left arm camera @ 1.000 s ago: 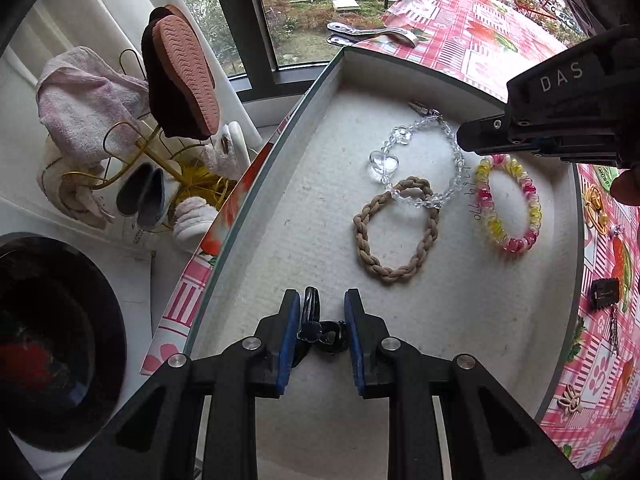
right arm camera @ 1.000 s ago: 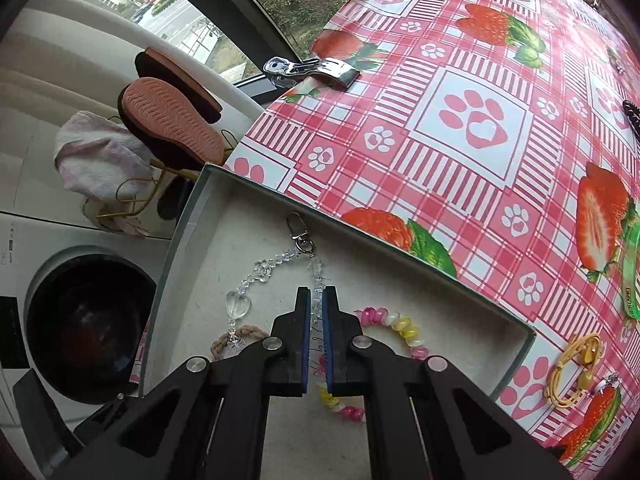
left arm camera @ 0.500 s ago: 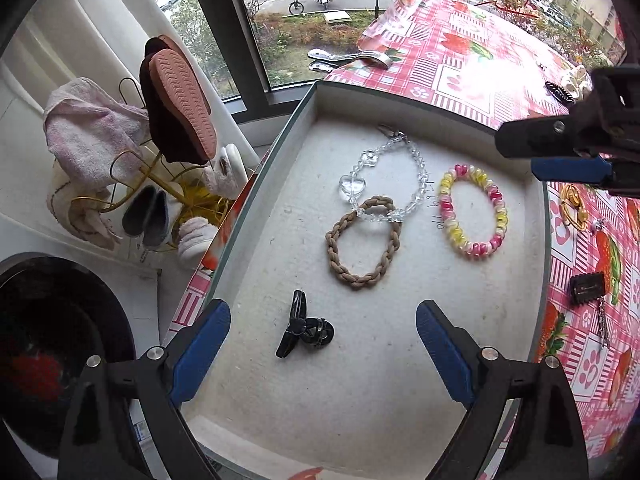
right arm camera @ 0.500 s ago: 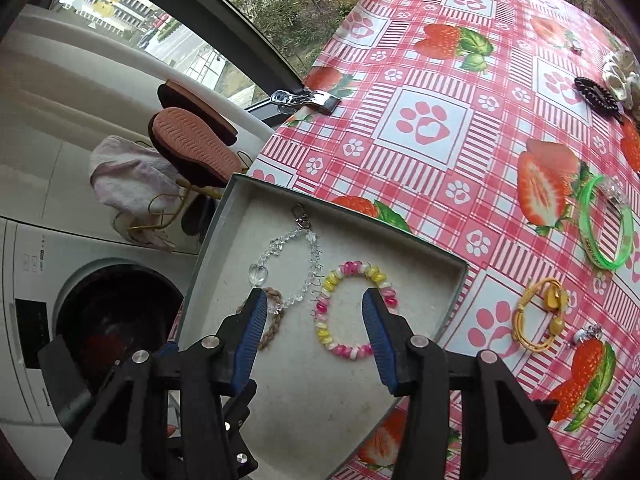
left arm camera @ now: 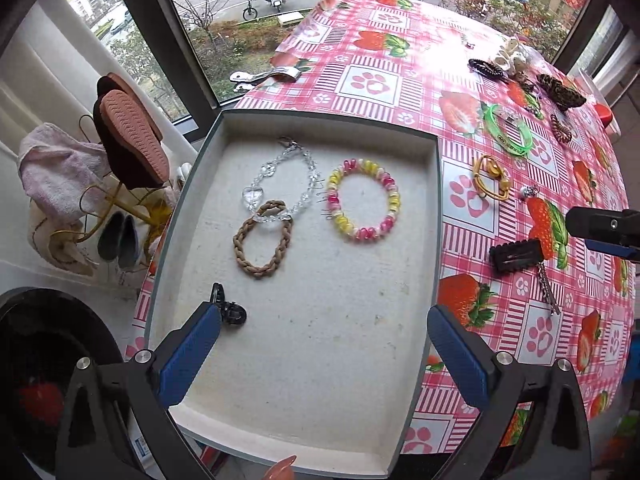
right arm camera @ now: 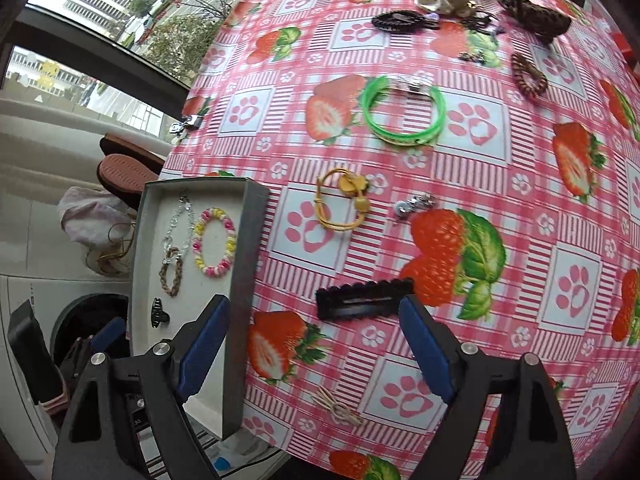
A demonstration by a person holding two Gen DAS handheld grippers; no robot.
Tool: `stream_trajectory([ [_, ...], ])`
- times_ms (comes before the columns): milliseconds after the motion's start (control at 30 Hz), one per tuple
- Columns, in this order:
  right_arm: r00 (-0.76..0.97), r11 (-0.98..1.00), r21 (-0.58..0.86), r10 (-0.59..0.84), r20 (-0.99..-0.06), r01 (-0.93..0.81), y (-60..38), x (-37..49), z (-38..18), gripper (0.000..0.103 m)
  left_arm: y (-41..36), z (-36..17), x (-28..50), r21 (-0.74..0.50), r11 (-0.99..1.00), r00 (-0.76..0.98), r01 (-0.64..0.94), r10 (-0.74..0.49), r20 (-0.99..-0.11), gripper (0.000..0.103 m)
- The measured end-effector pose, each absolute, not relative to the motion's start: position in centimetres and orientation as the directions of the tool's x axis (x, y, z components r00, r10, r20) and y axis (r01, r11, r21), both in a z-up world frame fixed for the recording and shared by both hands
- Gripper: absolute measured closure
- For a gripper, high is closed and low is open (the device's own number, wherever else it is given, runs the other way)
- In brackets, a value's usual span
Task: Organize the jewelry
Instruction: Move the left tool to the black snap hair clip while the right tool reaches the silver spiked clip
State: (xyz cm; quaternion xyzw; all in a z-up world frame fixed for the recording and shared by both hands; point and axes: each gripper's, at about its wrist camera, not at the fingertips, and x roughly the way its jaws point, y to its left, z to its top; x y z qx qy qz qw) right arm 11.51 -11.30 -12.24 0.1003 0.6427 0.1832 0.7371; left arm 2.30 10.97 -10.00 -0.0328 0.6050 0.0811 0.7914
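A dark-framed window shows a daylit street beyond the strawberry-print tablecloth; a washing machine stands below.

Lay flat in grey tray: clear bead chain overlapping brown braided band, pink-and-yellow bead bracelet beside, small black clip nearer. Out on bench, apart: green bangle, yellow cord bracelet, black hair clip, brown coil tie.

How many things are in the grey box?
4: a clear crystal chain, a brown braided band touching it, a pink-yellow bead bracelet beside them, a small black clip nearer the camera.
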Motion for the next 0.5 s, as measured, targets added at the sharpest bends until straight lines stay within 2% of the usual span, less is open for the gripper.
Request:
stream_trajectory([
  [367, 0.124, 0.954, 0.283, 0.271, -0.955, 0.096, -21.3, 6.3, -13.0, 0.015, 6.8, -9.1, 3.3, -0.01, 0.999, 0.253, -0.039, 0.0, -0.968, 0.0],
  [500, 0.116, 0.956, 0.261, 0.247, -0.962, 0.134, -22.7, 4.3, -13.6, 0.015, 4.7, -9.0, 3.6, -0.015, 0.999, 0.254, 0.045, -0.026, -0.967, 0.0],
])
